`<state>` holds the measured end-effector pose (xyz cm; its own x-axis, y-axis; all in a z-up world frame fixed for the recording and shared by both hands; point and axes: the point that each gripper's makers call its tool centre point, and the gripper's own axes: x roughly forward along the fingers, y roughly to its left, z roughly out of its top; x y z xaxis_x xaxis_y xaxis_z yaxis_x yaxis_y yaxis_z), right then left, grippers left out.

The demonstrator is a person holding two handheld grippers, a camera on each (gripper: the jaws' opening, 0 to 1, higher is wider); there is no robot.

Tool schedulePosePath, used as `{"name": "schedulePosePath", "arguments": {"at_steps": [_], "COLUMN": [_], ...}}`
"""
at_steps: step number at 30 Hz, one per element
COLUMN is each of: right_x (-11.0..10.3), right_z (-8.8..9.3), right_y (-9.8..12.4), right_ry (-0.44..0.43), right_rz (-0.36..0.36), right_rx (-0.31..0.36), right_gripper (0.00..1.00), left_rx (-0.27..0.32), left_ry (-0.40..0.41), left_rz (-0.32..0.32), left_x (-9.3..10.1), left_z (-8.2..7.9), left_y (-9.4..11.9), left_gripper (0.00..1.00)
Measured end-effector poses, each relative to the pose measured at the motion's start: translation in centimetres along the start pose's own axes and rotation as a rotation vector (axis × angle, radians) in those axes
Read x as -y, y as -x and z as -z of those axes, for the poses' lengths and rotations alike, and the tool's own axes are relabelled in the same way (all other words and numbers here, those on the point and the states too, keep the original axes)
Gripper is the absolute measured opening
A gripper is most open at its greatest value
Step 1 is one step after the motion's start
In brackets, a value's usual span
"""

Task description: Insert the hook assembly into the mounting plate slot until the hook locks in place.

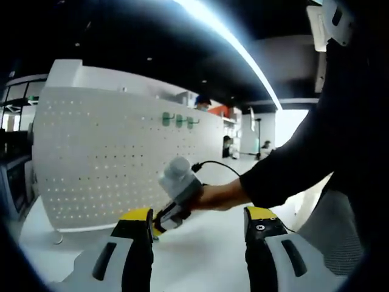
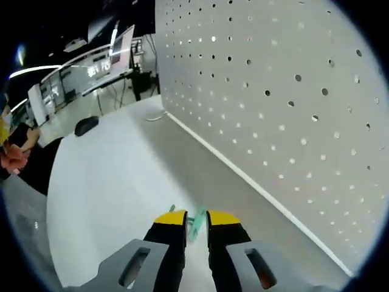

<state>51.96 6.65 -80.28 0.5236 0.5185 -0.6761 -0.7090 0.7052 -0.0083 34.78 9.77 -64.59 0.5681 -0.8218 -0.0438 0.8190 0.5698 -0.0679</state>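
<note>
Already clamped between the jaws of the right gripper [image 2: 196, 220]: a green hook [image 2: 196, 222], low over the white table [image 2: 103, 182], near the foot of the pegboard [image 2: 292, 91]. Left gripper [image 1: 199, 224] spread wide, gripping nothing. Carrying step; next, lift and align with a hole.

Left claw [image 1: 199, 226]: black jaws, yellow tips, grey slotted bases at 6 o'clock. Right claw [image 2: 189, 224]: same colours and build. Person: black sleeve [image 1: 292, 164] at 3 o'clock; black cable [image 1: 214, 163] beside it.
</note>
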Motion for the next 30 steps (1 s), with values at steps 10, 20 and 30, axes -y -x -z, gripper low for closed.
{"name": "schedulePosePath", "arguments": {"at_steps": [10, 20, 30], "right_x": [-0.1, 0.4, 1.1], "right_z": [0.0, 0.3, 0.9], "right_y": [-1.0, -1.4, -0.6], "right_ry": [-0.001, -0.004, -0.004], "right_rz": [0.002, 0.017, 0.024], "right_rx": [-0.029, -0.04, -0.052], "right_gripper": [0.09, 0.05, 0.01], "left_rx": [0.002, 0.002, 0.004], "left_ry": [0.001, 0.005, 0.007], "left_rz": [-0.003, -0.011, -0.011], "left_x": [-0.1, -0.2, -0.3], "left_z": [-0.1, 0.0, -0.1], "left_y": [0.1, 0.1, 0.0], "left_gripper": [0.6, 0.6, 0.6]}}
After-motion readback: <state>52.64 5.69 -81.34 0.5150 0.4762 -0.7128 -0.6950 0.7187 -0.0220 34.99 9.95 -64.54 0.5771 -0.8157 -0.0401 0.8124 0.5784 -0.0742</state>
